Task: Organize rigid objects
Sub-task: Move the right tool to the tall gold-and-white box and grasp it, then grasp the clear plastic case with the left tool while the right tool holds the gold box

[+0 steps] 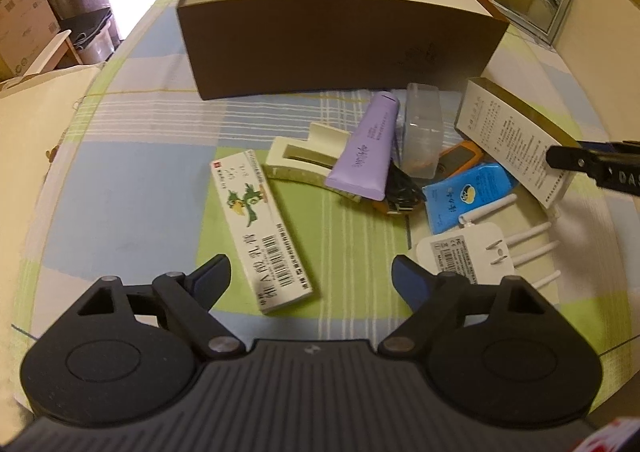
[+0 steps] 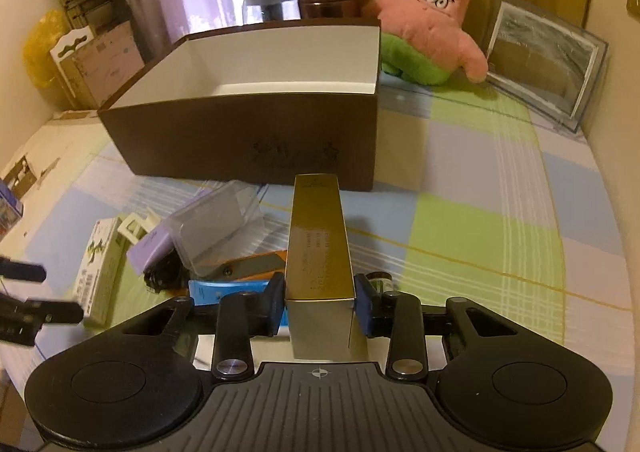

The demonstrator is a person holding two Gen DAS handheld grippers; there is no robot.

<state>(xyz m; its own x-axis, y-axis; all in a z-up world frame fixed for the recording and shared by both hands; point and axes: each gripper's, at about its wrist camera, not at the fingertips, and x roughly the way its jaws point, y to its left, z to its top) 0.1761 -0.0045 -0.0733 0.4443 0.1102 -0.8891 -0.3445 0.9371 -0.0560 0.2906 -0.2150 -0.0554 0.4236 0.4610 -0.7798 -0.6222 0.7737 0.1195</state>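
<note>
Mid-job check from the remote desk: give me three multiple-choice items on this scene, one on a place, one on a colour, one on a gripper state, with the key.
1. Where does the green-and-white carton lie?
A. inside the brown box
B. on the checked cloth ahead of the left gripper
C. on the plush toy

2. What colour is the tube in the pile?
A. purple
B. red
C. black

3. How is the right gripper?
A. open, nothing between the pads
B. shut on the gold box
C. shut on the clear case

Key: 1 B, it lies flat ahead of the open left gripper. 2 A, lilac body. 3 B, both pads press the gold box sides.
</note>
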